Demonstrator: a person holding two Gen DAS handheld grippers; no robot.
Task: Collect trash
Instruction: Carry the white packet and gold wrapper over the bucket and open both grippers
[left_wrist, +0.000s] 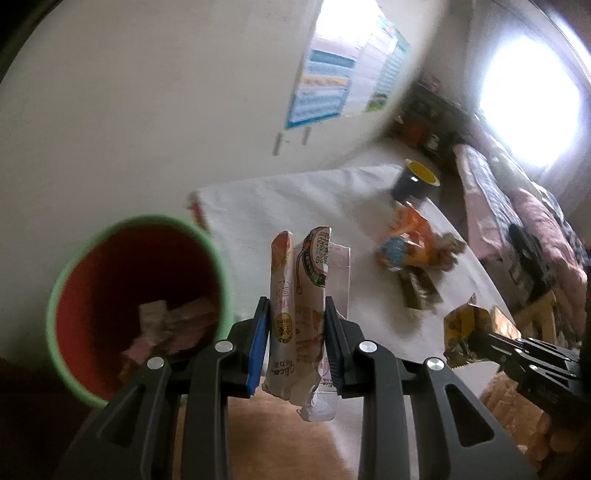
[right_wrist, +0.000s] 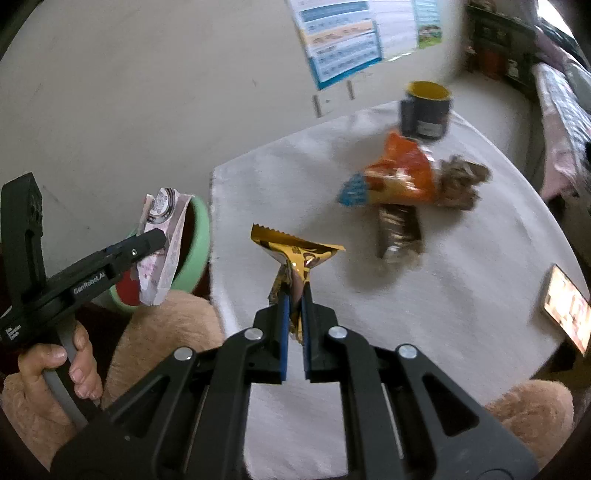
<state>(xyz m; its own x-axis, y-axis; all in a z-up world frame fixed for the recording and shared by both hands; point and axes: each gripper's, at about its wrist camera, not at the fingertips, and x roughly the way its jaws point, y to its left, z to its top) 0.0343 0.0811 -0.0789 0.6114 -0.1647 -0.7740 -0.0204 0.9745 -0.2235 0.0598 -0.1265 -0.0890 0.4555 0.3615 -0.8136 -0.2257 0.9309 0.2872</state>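
Observation:
My left gripper (left_wrist: 297, 306) is shut on a white printed wrapper (left_wrist: 299, 295) and holds it in the air just right of a green bin with a red inside (left_wrist: 92, 295), which holds several wrappers. In the right wrist view the same wrapper (right_wrist: 162, 251) hangs over the bin's rim (right_wrist: 197, 236). My right gripper (right_wrist: 294, 295) is shut on a yellow wrapper (right_wrist: 299, 254), held above the white table (right_wrist: 461, 295) near its left edge. An orange and blue wrapper (right_wrist: 399, 177) and brown wrappers (right_wrist: 399, 229) lie further back on the table.
A dark mug with a yellow inside (right_wrist: 426, 107) stands at the table's far side. A phone (right_wrist: 565, 306) lies at the right edge. A wall with a poster (right_wrist: 347, 40) is behind. A bed (left_wrist: 517, 221) is at the right.

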